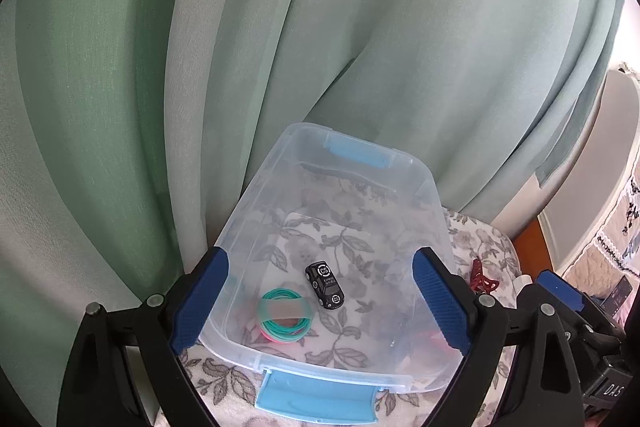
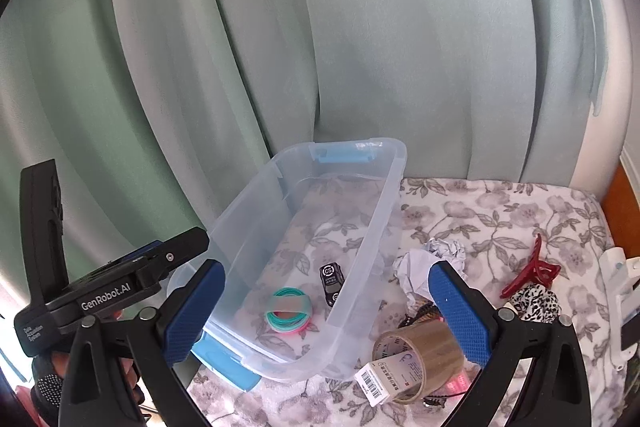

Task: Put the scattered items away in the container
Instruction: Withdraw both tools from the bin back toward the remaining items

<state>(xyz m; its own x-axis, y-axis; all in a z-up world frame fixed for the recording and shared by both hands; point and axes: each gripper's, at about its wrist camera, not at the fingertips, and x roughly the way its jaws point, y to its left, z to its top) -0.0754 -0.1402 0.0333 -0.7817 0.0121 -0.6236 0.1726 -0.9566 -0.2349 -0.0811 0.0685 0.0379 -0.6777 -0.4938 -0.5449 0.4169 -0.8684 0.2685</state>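
A clear plastic bin (image 1: 240, 211) with blue latches stands on a floral cloth. On its bottom lie a small black toy car (image 1: 324, 285) and a bundle of teal and pink hair ties (image 1: 285, 315). My left gripper (image 1: 322, 301) hovers over the bin's near end, open, with nothing between its blue pads. In the right wrist view the bin (image 2: 386, 227), the car (image 2: 332, 281) and the hair ties (image 2: 288, 315) show again. My right gripper (image 2: 328, 311) is open and empty above the bin's right rim. A brown tape roll (image 2: 420, 355) lies just outside the bin.
Right of the bin, on the floral cloth (image 2: 500, 219), lie crumpled paper (image 2: 428, 263), a red hair claw (image 2: 532, 273), a leopard-print scrunchie (image 2: 534, 301) and a white object (image 2: 620, 291). A green curtain (image 2: 320, 47) hangs close behind. The left gripper's body (image 2: 100, 287) is at the left.
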